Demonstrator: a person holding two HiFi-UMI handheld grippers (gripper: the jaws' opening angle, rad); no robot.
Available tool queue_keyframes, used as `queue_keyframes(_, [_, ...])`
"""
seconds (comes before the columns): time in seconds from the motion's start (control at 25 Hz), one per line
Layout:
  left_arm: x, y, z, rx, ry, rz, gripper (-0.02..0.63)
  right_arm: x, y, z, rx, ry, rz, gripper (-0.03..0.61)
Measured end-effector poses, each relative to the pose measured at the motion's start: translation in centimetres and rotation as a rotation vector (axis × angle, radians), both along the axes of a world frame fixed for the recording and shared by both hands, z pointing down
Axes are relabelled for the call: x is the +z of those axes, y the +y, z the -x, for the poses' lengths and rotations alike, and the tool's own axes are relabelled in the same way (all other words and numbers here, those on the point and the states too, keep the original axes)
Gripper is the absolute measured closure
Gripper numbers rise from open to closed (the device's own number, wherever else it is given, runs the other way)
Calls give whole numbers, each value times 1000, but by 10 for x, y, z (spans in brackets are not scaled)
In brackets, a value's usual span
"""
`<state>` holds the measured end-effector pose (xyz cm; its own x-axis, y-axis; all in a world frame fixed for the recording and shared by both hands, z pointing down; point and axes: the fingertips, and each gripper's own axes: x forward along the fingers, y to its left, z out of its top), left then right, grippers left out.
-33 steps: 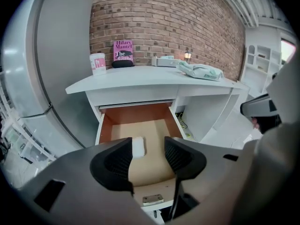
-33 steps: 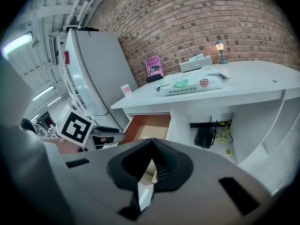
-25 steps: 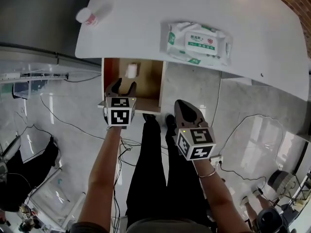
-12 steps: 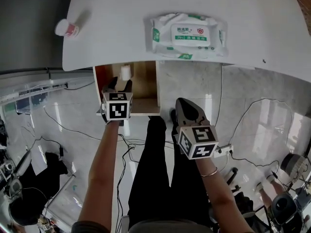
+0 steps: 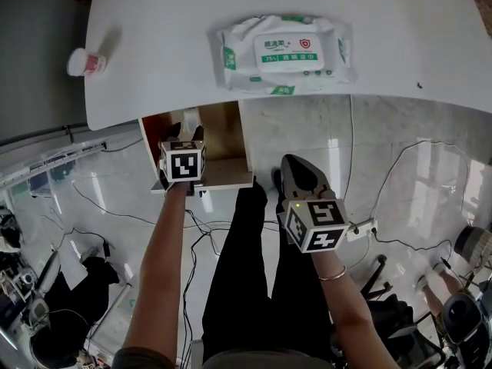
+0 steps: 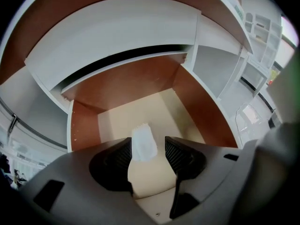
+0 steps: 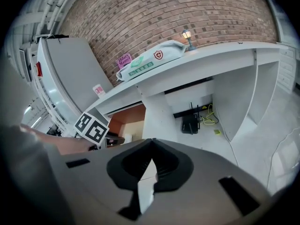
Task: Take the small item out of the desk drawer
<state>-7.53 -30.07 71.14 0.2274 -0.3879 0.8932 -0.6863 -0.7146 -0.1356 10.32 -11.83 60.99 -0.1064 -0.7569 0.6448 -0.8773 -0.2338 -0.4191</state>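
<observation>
Inside the drawer [image 5: 223,138], left claw [image 6: 149,147] released, straddling the small white item [image 6: 143,142]; right claw [image 7: 151,162] clenched outside the drawer.

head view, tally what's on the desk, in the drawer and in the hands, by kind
wipes pack: 1
small red-and-white container: 1
small white item in the drawer: 1
grippers, left gripper and right gripper: 2
total: 5

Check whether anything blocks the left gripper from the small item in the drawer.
Nothing visible does. The left gripper is open, the small white item stands at its jaw gap, and the drawer floor around it is bare.
</observation>
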Motion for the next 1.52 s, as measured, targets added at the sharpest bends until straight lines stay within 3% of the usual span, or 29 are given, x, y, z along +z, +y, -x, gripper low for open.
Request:
queue_keyframes(0.92, [56,-15,0,37,-61,84,396,16,-5,7,59,-10,43,572])
queue_keyframes(1.52, [64,-17,-13,34,-74,73,403,19,-4,12,54,-6,66,572])
